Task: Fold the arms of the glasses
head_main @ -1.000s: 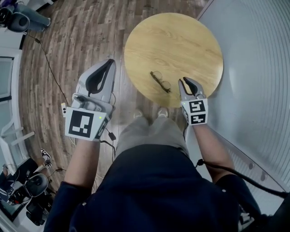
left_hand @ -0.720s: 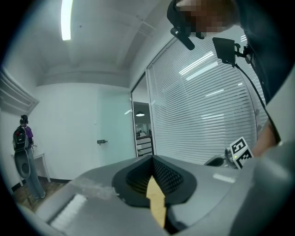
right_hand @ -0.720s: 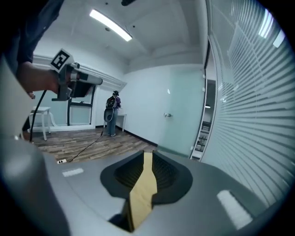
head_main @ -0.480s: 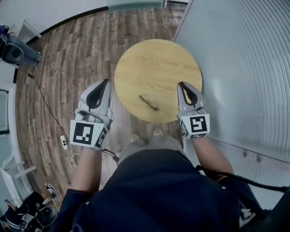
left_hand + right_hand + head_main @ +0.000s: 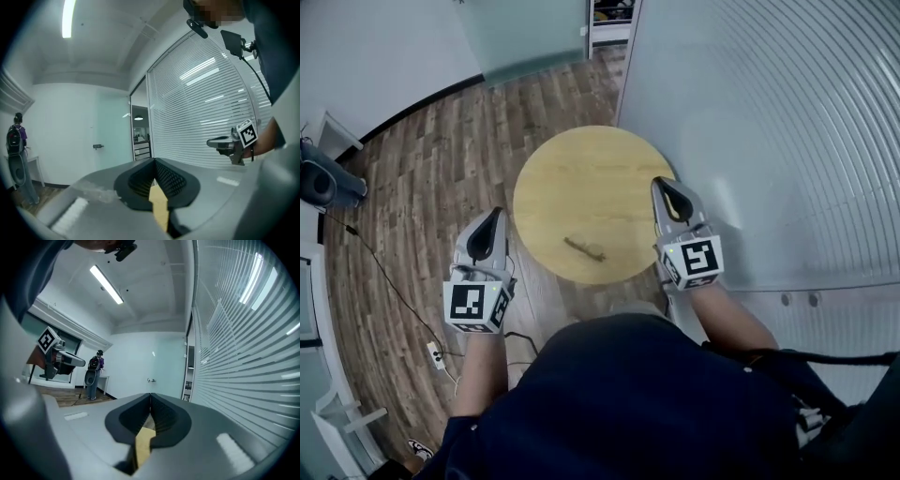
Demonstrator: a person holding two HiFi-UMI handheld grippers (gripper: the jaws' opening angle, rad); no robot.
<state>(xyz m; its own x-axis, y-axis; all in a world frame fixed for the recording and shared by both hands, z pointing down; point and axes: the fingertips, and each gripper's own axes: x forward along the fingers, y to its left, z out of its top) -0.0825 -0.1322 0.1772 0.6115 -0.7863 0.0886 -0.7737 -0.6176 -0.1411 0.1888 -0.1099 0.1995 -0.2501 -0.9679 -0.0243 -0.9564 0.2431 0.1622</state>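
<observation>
The glasses (image 5: pixel 584 248) lie as a thin dark shape on the near part of the round wooden table (image 5: pixel 581 169); how their arms stand is too small to tell. My left gripper (image 5: pixel 498 213) hangs over the floor just left of the table, jaws shut and empty. My right gripper (image 5: pixel 662 184) is at the table's right edge, also shut with nothing in it. In the left gripper view the left gripper (image 5: pixel 153 162) points level into the room, and so does the right gripper (image 5: pixel 150 395) in the right gripper view; neither view shows the glasses.
A glass wall with blinds (image 5: pixel 769 141) runs close along the table's right side. A cable (image 5: pixel 384 272) and a power strip (image 5: pixel 434 354) lie on the wooden floor at left. A person with a backpack (image 5: pixel 94 365) stands far off by the wall.
The head view has pulled up and back, so the table looks smaller. Both grippers have drawn away from the glasses to the table's sides. The glasses stay on the table.
</observation>
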